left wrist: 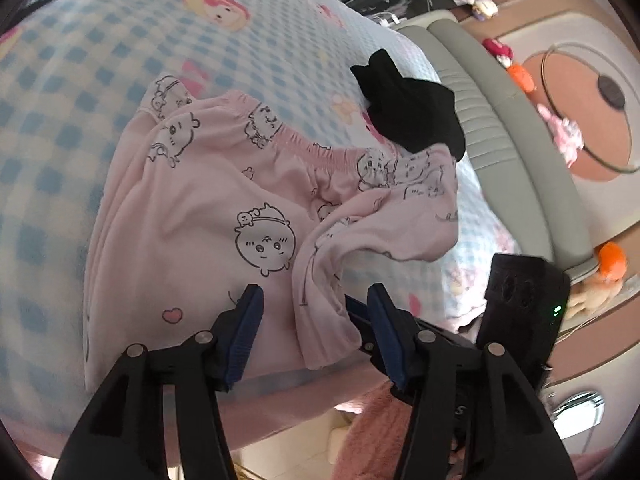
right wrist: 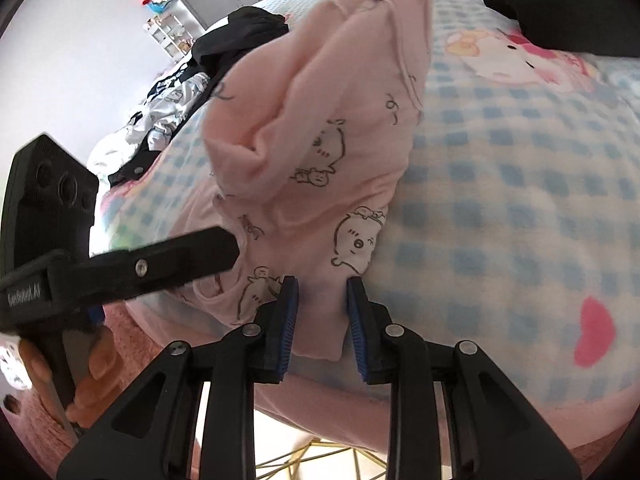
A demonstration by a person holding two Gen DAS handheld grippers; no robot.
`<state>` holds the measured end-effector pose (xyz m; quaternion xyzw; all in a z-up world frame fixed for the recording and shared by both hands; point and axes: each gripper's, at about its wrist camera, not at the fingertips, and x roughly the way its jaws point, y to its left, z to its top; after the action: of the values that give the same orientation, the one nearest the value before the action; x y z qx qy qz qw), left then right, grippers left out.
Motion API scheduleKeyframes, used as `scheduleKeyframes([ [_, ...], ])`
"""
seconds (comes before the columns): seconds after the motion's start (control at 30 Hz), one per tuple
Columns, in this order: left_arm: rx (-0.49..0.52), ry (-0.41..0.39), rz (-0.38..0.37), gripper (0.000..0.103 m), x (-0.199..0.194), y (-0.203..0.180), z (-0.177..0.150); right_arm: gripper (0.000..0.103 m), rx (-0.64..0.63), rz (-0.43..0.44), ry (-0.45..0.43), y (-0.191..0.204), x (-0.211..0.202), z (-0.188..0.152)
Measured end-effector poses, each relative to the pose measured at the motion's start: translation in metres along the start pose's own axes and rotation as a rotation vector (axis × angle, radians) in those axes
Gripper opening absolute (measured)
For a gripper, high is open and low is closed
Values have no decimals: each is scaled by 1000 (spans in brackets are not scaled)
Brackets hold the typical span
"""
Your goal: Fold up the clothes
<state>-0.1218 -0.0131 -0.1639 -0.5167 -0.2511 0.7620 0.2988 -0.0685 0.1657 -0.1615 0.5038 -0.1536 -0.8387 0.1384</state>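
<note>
On left claw (right wrist: 224,248), faint "GenRobot AI", perhaps

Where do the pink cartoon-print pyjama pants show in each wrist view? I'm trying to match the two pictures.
Left wrist view: pink pyjama pants fill the centre, waistband toward the top.
Right wrist view: the pants run from top centre down to the claw, bunched.
Shared landmark: the black garment on the checked blanket, top right in the right wrist view.

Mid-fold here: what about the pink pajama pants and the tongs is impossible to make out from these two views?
- Pink pajama pants: hem end hidden behind the left tongs and the bed edge, left wrist view.
- Right tongs: whether the pads press the cloth between them is unclear, right wrist view.
- Black garment: its type, too crumpled.
</note>
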Motion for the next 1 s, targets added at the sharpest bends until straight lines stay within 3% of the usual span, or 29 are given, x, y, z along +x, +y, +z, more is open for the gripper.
scheduleKeyframes([
  [0.07, 42, 6, 31, 37, 5, -9, 0, 26, 4, -3, -2, 0, 1, -1],
  [0.1, 65, 8, 63, 29, 9, -13, 0, 26, 7, -5, -3, 0, 1, -2],
  [0.13, 84, 9, 98, 15, 12, -17, 0, 26, 6, -9, -4, 1, 0, -2],
  [0.2, 84, -2, 155, 12, 11, -18, 2, 26, -3, -21, -4, 4, -2, -3],
  [0.37, -26, -75, 128, 11, -28, 5, 7, 26, -4, -31, -66, 4, -24, 8],
  [0.5, -71, -55, 109, 12, -43, 24, 9, 26, -19, -20, -122, 9, -33, 33],
  [0.77, -121, -49, 124, 12, -55, 50, 7, 27, -121, -38, -104, 46, 9, 79],
  [1.0, -163, -34, 131, 12, -56, 69, 3, 28, -188, -41, -14, 57, 50, 75],
])
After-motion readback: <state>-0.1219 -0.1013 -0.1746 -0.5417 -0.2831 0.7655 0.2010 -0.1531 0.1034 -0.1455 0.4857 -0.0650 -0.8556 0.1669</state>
